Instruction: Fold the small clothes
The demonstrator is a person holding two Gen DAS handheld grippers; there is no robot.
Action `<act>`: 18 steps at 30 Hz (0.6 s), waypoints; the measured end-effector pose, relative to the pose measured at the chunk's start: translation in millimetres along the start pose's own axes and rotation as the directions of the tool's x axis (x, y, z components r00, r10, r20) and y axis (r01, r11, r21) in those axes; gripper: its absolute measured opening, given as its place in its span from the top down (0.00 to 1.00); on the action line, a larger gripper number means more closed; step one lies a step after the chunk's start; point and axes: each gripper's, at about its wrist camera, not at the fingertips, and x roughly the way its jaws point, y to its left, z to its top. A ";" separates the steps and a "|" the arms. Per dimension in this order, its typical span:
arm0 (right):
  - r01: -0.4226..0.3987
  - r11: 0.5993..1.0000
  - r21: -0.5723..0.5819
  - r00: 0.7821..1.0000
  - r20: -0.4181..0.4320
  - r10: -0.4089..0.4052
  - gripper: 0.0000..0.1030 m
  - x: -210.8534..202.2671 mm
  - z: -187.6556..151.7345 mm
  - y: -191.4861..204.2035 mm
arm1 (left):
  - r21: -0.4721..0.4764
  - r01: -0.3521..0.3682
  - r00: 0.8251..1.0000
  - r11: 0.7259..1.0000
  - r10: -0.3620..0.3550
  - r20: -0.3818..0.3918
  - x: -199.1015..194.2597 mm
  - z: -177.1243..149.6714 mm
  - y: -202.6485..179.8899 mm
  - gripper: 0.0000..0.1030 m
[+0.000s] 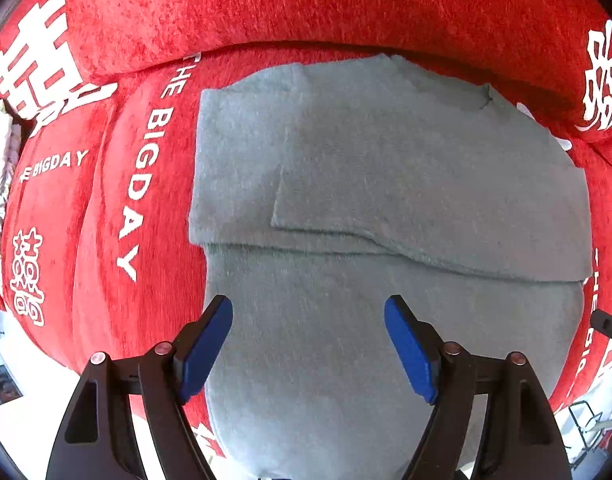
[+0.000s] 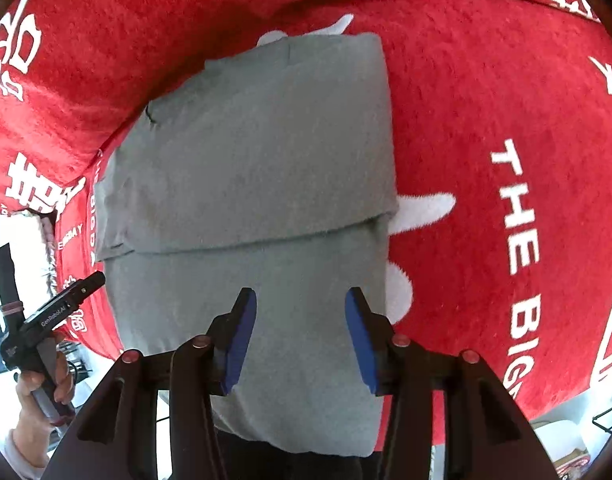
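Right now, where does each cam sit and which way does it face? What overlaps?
Left wrist: on the left gripper, looking down on the grey garment on the red cover; its open blue-padded fingers show.
Right wrist: on the right gripper, facing steeply down at the grey garment; its open fingers, plus the left gripper and the hand holding it.
Shared: garment, red cover.

The folded garment (image 1: 386, 168) is plain grey, without any print. Under it the sofa cover (image 1: 306, 4) is bright red, with white Chinese characters and white letters "THE BIGDAY". Both grippers, the left gripper (image 1: 308, 312) and the right gripper (image 2: 300, 304), are black, with blue pads (image 2: 242, 336).
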 end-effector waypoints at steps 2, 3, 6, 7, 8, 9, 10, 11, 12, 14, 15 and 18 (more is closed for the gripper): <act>-0.006 1.000 -0.008 1.000 -0.004 0.006 0.48 -2.9 -4.3 0.3 | -0.016 -0.007 1.000 1.000 0.007 0.016 -4.5 -4.8 -0.8 0.20; -0.013 1.000 -0.013 1.000 -0.007 0.013 0.45 -3.3 -5.7 1.1 | -0.027 -0.009 1.000 1.000 0.009 0.022 -5.4 -5.7 0.3 0.17; -0.030 0.999 -0.016 0.999 -0.013 0.030 0.40 -5.1 -9.7 0.8 | -0.076 0.013 1.000 0.997 -0.011 0.019 -6.4 -10.2 4.3 0.16; -0.037 0.999 -0.016 0.999 -0.017 0.037 0.36 -5.2 -11.0 0.7 | -0.094 0.015 1.000 0.995 -0.015 0.010 -5.8 -12.1 5.4 0.14; -0.043 0.999 -0.016 0.999 -0.018 0.043 0.33 -6.2 -12.6 -0.1 | -0.104 0.009 1.000 0.995 -0.009 0.001 -5.1 -13.3 6.1 0.00; -0.054 0.998 -0.017 0.998 -0.021 0.054 0.26 -5.8 -13.3 0.0 | -0.107 0.003 1.000 0.994 -0.003 0.001 -5.4 -14.9 6.1 0.00; -0.065 0.998 -0.018 0.998 -0.026 0.064 0.22 -5.8 -14.9 0.1 | -0.102 0.004 1.000 0.995 -0.004 0.001 -5.8 -16.6 5.3 0.00; -0.068 0.998 -0.018 0.997 -0.027 0.068 0.22 -6.7 -17.1 -0.4 | -0.093 0.003 1.000 0.996 -0.003 -0.002 -6.1 -18.0 3.9 0.00; -0.076 0.997 -0.018 0.997 -0.032 0.075 0.22 -6.6 -18.5 -0.4 | -0.085 0.001 1.000 0.996 -0.001 -0.004 -6.5 -19.5 2.8 0.00; -0.072 0.997 -0.020 0.997 -0.037 0.071 0.21 -6.1 -20.3 -0.6 | -0.063 -0.015 1.000 0.998 0.015 -0.009 -6.7 -22.9 -0.8 0.00; -0.059 0.998 -0.026 0.998 -0.040 0.058 0.17 -5.7 -21.7 -0.6 | -0.055 -0.020 1.000 0.998 0.020 -0.009 -7.0 -24.3 -2.5 0.00; -0.070 0.997 -0.026 0.996 -0.056 0.068 0.15 -3.5 -24.5 -1.9 | -0.048 -0.021 1.000 0.999 0.020 -0.014 -7.7 -29.0 -5.5 0.00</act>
